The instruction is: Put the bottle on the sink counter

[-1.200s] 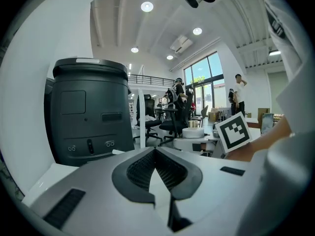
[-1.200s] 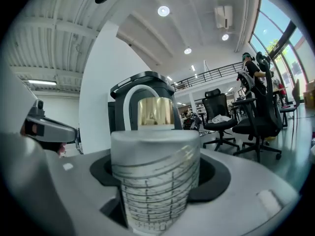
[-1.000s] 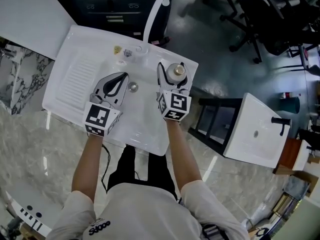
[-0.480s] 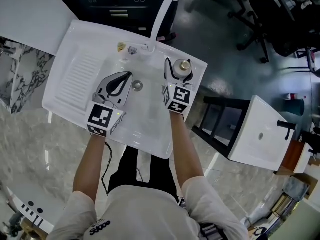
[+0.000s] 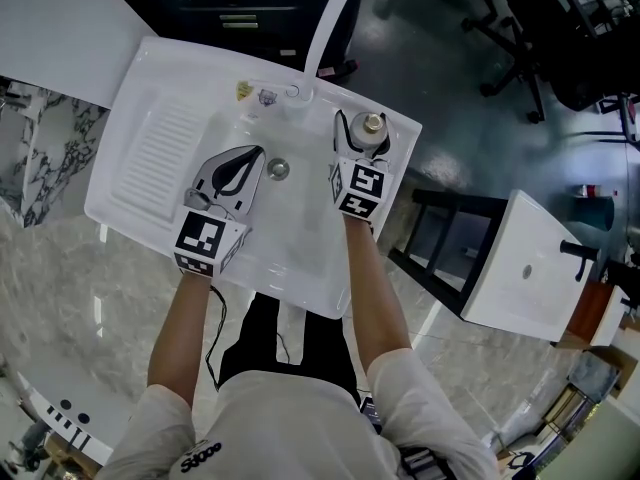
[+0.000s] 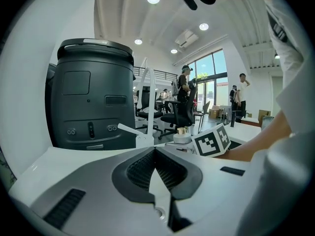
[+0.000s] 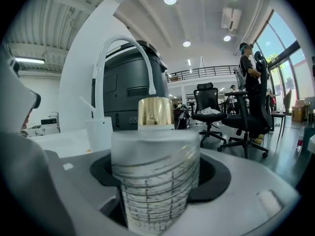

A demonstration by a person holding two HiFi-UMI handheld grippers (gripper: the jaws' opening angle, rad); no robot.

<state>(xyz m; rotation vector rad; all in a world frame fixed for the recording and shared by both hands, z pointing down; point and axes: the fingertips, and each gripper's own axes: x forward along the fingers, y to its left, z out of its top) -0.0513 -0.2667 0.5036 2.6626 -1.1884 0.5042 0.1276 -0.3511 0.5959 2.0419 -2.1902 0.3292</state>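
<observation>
- Nearest us, the front rim of the sink (image 5: 300, 293) sits over our legs, and this side leaves room only for our forearms
- Our left gripper (image 5: 250, 158) hangs over the basin (image 5: 295, 238) with its jaws pressed together on nothing, its tip just beside the drain (image 5: 278, 169); it is apart from the bottle, so we judge it a hazard only if it swings right into the other arm
- Our right gripper (image 5: 366, 140) pinches the bottle (image 7: 155, 181) round its body, upright, gold cap (image 5: 372, 124) on top; the bottle is over the narrow strip of desk (image 5: 402, 140) right of the basin, and we cannot tell whether its base touches down
- That strip is the tight spot: the basin drops away on its left, and its outer edge on the right has only floor (image 5: 450, 88) below
- If we let go too far right, or before the base sits flat, the bottle could topple off the edge; too far left and it could slide into the basin
- If the jaws spread unevenly, one could drag the bottle over
- Farther back, the faucet (image 5: 330, 18) arches up behind the basin, so we have free room straight up but little toward the rear
- The ribbed drainboard (image 5: 165, 153) on the left is the widest flat room, though it lies across the basin
</observation>
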